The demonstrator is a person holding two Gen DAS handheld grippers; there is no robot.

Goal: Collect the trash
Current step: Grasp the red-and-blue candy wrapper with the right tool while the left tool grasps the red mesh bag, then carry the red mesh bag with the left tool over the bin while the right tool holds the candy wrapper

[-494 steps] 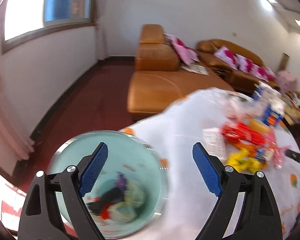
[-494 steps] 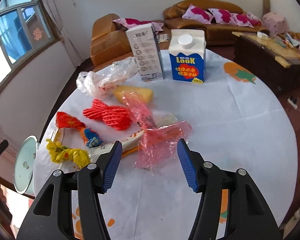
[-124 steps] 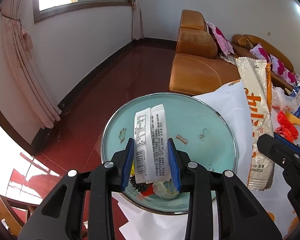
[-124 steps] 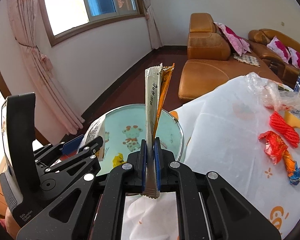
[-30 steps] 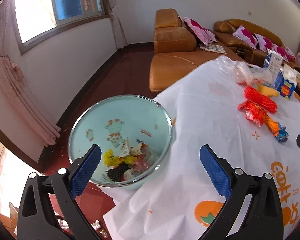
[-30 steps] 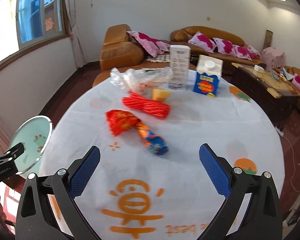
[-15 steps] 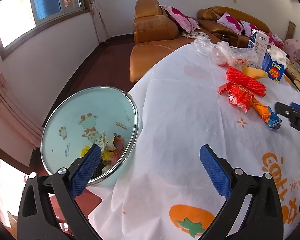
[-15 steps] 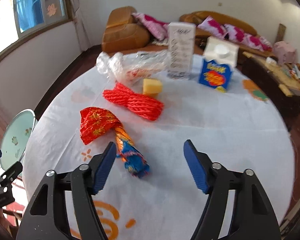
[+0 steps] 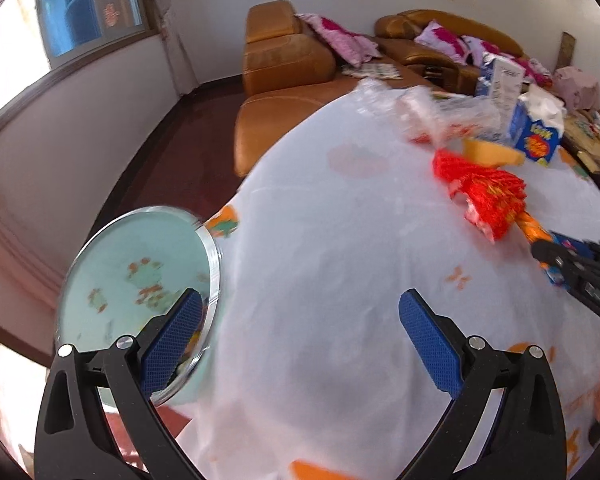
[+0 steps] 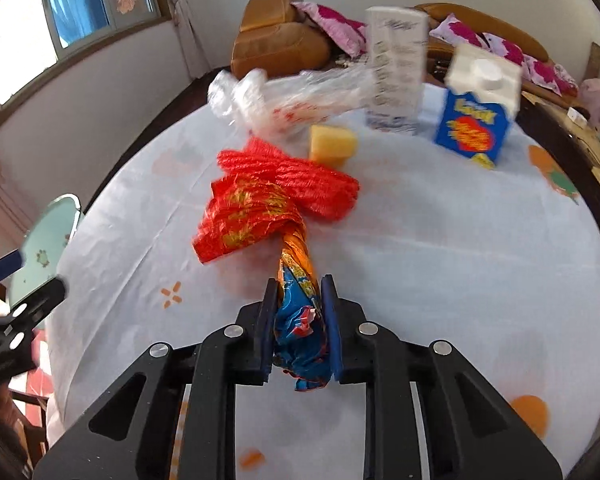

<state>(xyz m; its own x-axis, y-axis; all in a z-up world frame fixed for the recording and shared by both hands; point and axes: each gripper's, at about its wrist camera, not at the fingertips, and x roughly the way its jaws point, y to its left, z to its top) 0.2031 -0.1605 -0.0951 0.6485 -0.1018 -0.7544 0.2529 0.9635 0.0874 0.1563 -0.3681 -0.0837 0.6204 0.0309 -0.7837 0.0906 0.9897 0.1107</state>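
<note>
Clamping the blue end of the twisted wrapper (image 10: 296, 280) on the desk (image 10: 440, 248), the right tool (image 10: 299, 320) contrasts with the left tool (image 9: 296, 344), spread apart beside the bin (image 9: 140, 280).

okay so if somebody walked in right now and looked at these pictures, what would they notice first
Probably the right gripper, shut on the blue end of a twisted red, orange and blue wrapper in the middle of the white table. Behind it lie a red mesh net, a yellow sponge and two cartons. The pale green bin sits at the table's left edge, beside the open left gripper.
</note>
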